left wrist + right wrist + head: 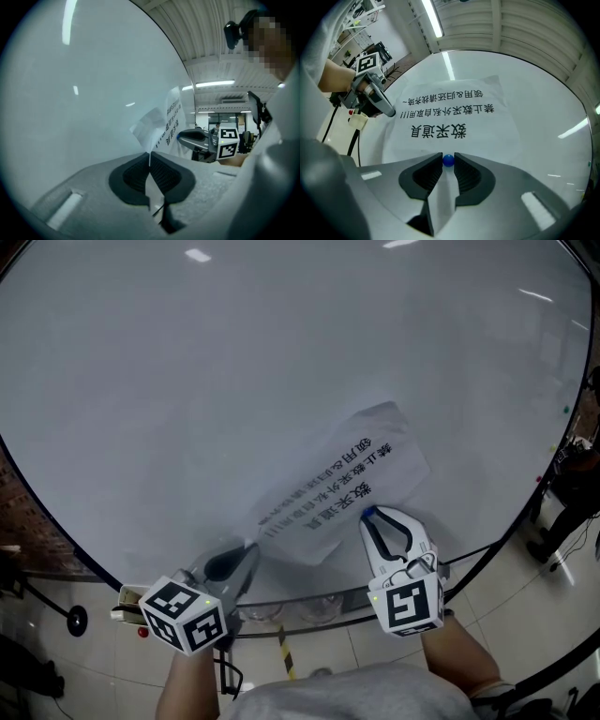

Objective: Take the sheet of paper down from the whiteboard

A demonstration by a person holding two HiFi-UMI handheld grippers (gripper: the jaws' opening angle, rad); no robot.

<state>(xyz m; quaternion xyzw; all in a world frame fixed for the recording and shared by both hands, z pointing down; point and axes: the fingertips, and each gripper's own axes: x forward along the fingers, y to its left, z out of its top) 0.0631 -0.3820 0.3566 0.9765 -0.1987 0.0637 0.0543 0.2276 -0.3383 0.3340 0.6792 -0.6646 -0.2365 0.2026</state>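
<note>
The sheet of paper (342,486), printed with lines of black characters, is seen lying against the lower part of the whiteboard (234,381), slanted in the head view. One corner of the sheet is peeled off the board and is pinched by the left gripper (228,563), whose jaws are pressed together on the thin paper edge, as is shown plainly in the left gripper view. At the sheet's opposite side, just beside the line of largest characters, a small round blue magnet (448,160) is set on the paper. This magnet is clasped at the tips of the right gripper (373,515), whose jaws are held narrowly apart, with a pad touching it on each side. The rest of the sheet is seen lying flat against the board between the two grippers.
</note>
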